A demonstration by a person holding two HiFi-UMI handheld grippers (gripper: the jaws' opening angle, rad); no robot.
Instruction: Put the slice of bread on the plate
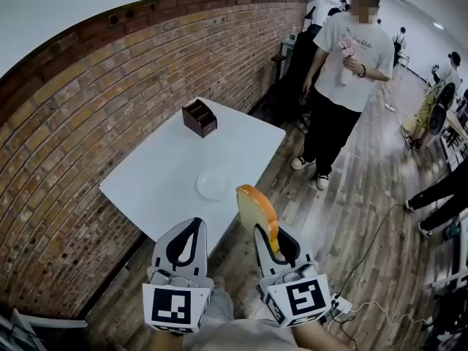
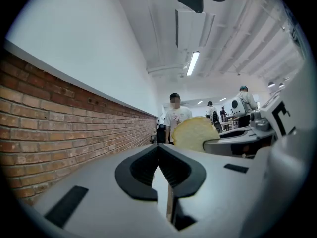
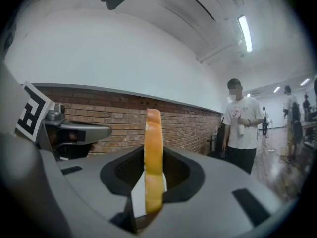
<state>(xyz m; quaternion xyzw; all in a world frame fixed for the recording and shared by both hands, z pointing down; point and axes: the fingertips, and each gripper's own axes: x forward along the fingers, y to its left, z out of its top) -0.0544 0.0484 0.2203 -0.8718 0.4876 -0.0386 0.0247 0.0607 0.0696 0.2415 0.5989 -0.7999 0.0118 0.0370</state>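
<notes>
A slice of bread point(image 1: 257, 209) with a golden crust stands on edge in my right gripper point(image 1: 268, 234), whose jaws are shut on it; in the right gripper view the bread slice point(image 3: 153, 157) rises upright between the black pads. My left gripper point(image 1: 187, 234) hangs beside it, shut with nothing in it; its closed jaws point(image 2: 158, 157) meet at the tips. A white round plate point(image 1: 213, 186) lies on the white table point(image 1: 168, 167), near the table's front edge, just ahead of both grippers.
A dark wooden box point(image 1: 199, 117) sits at the table's far end by the curved brick wall point(image 1: 80, 123). A person in a white shirt point(image 1: 344, 72) stands on the wood floor to the right of the table. Cables point(image 1: 365, 298) trail on the floor at right.
</notes>
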